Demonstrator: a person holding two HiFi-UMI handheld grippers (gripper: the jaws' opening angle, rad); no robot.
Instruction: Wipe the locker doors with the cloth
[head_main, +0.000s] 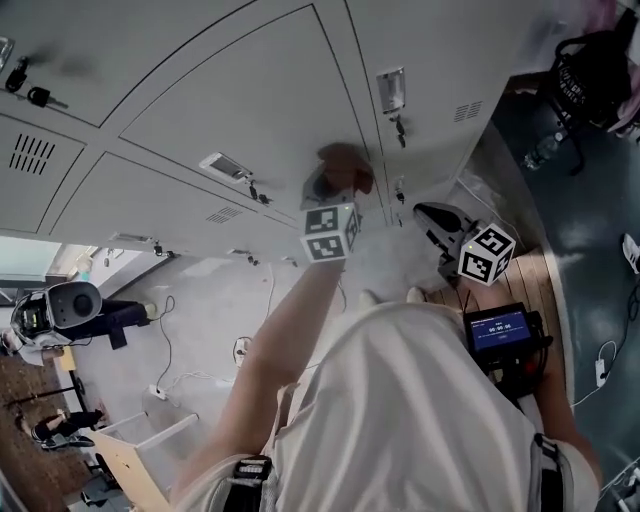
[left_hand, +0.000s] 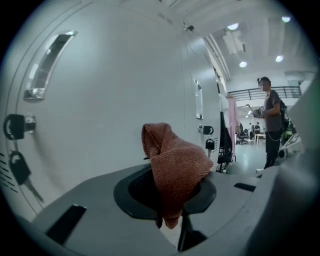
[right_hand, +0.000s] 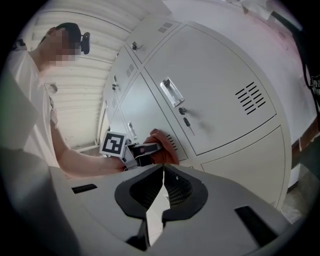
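**Cloth (left_hand: 175, 167) at the locker doors (head_main: 250, 100), wipe in hand**

The left gripper (left_hand: 171, 197) has its jaws clamped on the rust-brown cloth, which is bunched against one grey door near its lock (head_main: 398, 186). The right gripper (right_hand: 162, 175) hangs back, jaws together, empty. No door shows streaks, so how many are done cannot be told; I judge most remain.

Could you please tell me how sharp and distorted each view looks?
Head view: the cloth is smeared by motion blur. Left gripper view: strong fisheye, black corners, ceiling lights glare. Right gripper view: fisheye bows the locker doors; evenly lit.
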